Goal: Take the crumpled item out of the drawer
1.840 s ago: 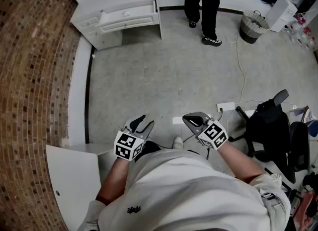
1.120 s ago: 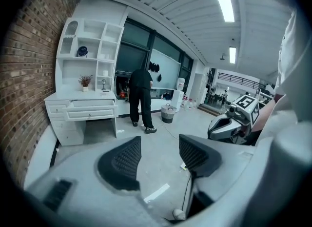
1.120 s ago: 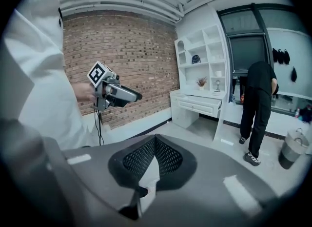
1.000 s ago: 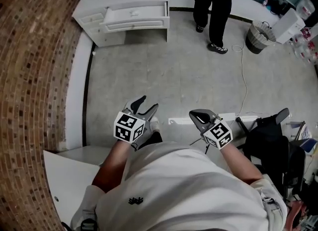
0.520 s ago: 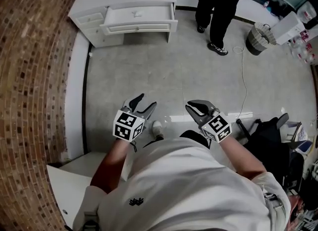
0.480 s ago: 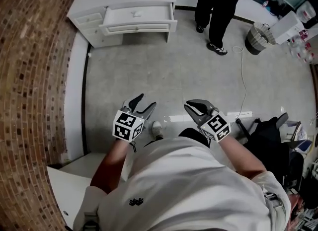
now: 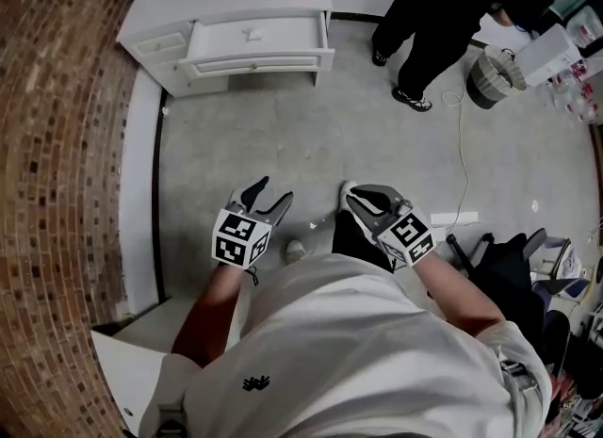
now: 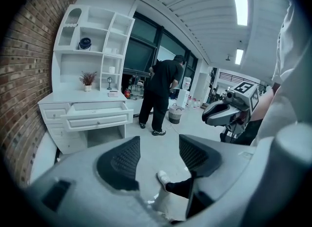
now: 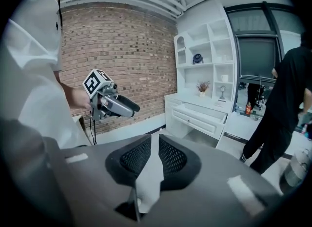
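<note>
While the open drawer (image 7: 259, 61) sits near twelve o'clock in the head view, well apart from both grippers, we judge the step in hand to be the approach. A small pale lump (image 7: 252, 34) inside it is probably the crumpled item, though it is too small to be sure. Our left gripper (image 7: 274, 191) holds its jaws apart and empty, and our right gripper (image 7: 353, 201) has them all but together on nothing. Next we must close in, clear the person (image 7: 452, 22) at one o'clock, and reach in with jaws spread.
</note>
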A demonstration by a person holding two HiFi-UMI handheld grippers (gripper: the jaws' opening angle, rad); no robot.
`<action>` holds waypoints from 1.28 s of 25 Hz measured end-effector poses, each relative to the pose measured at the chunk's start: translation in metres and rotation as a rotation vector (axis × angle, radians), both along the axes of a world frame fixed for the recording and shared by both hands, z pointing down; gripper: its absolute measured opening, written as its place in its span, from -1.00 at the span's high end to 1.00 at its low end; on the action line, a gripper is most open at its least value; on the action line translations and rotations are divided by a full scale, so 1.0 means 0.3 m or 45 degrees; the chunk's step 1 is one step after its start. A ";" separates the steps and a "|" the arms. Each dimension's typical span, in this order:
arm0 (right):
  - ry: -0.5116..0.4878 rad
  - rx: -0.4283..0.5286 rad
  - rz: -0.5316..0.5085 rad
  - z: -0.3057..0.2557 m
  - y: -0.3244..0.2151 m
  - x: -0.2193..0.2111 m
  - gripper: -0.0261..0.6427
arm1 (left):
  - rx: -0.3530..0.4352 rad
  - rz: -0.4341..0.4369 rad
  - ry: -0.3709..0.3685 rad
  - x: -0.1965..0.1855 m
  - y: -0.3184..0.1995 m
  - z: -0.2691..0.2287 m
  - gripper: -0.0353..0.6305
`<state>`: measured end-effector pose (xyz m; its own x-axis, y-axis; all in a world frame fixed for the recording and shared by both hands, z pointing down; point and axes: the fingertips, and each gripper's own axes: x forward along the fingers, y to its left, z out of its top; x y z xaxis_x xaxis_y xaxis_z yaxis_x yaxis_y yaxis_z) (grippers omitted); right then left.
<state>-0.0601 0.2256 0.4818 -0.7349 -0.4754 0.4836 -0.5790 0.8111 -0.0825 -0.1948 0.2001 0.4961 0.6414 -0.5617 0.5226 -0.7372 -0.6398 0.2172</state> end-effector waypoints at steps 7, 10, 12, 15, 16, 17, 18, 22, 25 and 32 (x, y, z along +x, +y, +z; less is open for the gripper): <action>-0.028 0.016 -0.088 -0.004 -0.352 0.148 0.73 | -0.011 -0.088 -0.052 0.127 -0.291 -0.011 0.14; -0.050 0.034 -0.117 -0.035 -0.520 0.225 0.73 | -0.004 -0.130 -0.072 0.201 -0.433 -0.033 0.13; -0.058 0.034 -0.134 -0.036 -0.613 0.282 0.74 | 0.001 -0.160 -0.083 0.251 -0.532 -0.043 0.12; -0.067 0.013 -0.169 -0.015 -0.712 0.368 0.78 | -0.002 -0.212 -0.106 0.311 -0.660 -0.047 0.08; -0.069 0.005 -0.180 -0.010 -0.741 0.395 0.78 | -0.002 -0.228 -0.117 0.327 -0.698 -0.048 0.06; -0.071 0.000 -0.189 -0.006 -0.769 0.422 0.79 | -0.003 -0.243 -0.129 0.341 -0.734 -0.051 0.06; -0.074 -0.003 -0.194 -0.003 -0.797 0.448 0.80 | -0.003 -0.256 -0.139 0.353 -0.767 -0.054 0.04; -0.096 -0.013 -0.168 0.024 -0.893 0.532 0.87 | -0.016 -0.281 -0.184 0.386 -0.872 -0.043 0.01; -0.116 -0.032 -0.145 0.056 -0.926 0.569 0.88 | -0.029 -0.260 -0.248 0.394 -0.924 -0.020 0.00; -0.112 -0.060 -0.104 0.096 -1.036 0.614 0.88 | -0.043 -0.240 -0.335 0.360 -1.121 0.036 -0.01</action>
<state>0.1240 -0.0852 0.5106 -0.8107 -0.3905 0.4362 -0.5001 0.8492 -0.1693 -0.0869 -0.1363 0.5068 0.3686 -0.6373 0.6767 -0.8755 -0.4827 0.0223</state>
